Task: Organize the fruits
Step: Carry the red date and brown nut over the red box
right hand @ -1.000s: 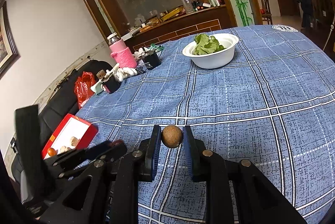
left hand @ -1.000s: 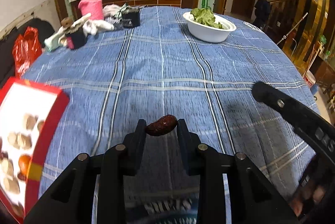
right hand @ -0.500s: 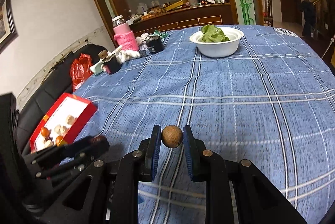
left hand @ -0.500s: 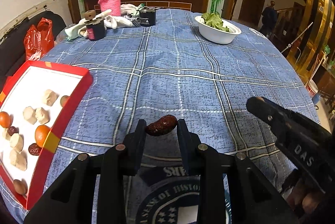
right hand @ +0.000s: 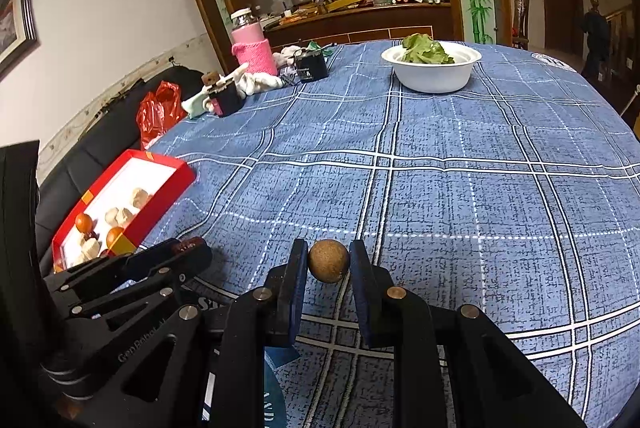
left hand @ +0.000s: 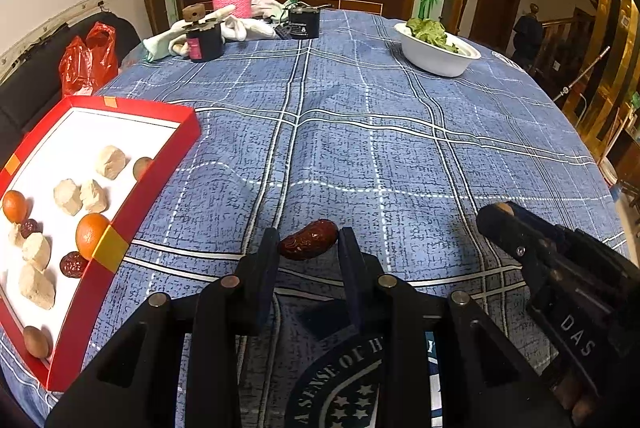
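Left gripper [left hand: 308, 242] is clamped on a red date [left hand: 309, 239], pinched end to end so it sits crosswise between the pads; right gripper [right hand: 329, 262] is clamped on a round brown fruit [right hand: 328, 260], squeezed across its middle, which I'd guess keeps it from rolling out. I'm holding both above the blue checked tablecloth [left hand: 360, 148], clear of the cloth. The red tray [left hand: 120, 212] sits at the table's left edge, already holding oranges, dates and pale chunks, so I read it as the drop target, nearer the left tool, while the white bowl of greens [right hand: 432, 68] stays well apart at the far side.
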A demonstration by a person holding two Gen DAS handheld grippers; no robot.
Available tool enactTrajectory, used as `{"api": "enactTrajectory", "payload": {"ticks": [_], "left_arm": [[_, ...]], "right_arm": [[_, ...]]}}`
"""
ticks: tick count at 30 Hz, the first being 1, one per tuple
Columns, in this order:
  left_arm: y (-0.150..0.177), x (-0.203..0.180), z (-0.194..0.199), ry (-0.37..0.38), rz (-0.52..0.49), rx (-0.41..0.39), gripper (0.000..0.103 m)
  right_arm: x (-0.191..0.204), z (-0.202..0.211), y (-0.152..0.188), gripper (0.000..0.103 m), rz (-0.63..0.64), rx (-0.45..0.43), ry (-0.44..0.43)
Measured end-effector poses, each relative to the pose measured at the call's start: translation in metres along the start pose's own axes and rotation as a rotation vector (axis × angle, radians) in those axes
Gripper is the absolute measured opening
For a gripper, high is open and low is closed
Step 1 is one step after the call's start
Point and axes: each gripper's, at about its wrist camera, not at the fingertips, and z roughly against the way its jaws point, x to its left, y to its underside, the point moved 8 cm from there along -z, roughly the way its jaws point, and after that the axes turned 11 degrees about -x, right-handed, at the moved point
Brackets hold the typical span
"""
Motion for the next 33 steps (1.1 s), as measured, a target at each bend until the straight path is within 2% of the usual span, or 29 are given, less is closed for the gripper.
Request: {"api": "enactTrajectory", "payload": {"ticks": [10,15,18,23,33], "left_arm": [[0.001,0.01,0.007,-0.023,0.015,-0.008,0.027],[-0.005,0.036,0.021,-0.062,0.067,-0.022,0.027],[-0.012,0.062,0.034,-0.102,0.112,-0.044,0.027],[-0.017,0.116,0.054,-0.187,0.185,-0.074,0.028],[-0.01,0.198,0.066,-0.322,0.304,-0.078,0.028]], "right_arm": [[0.001,-0.002,0.002,0.022,0.011,0.005,0.0],[0.017,-0.004,0.0,0.022,0.039,0.016,-0.02],[0.037,-0.007,-0.006,0.022,0.064,0.013,-0.052],[0.092,-0.014,-0.02,0.021,0.12,0.0,-0.141],[0.2,-0.031,-0.028,0.021,0.225,0.01,-0.302]]}}
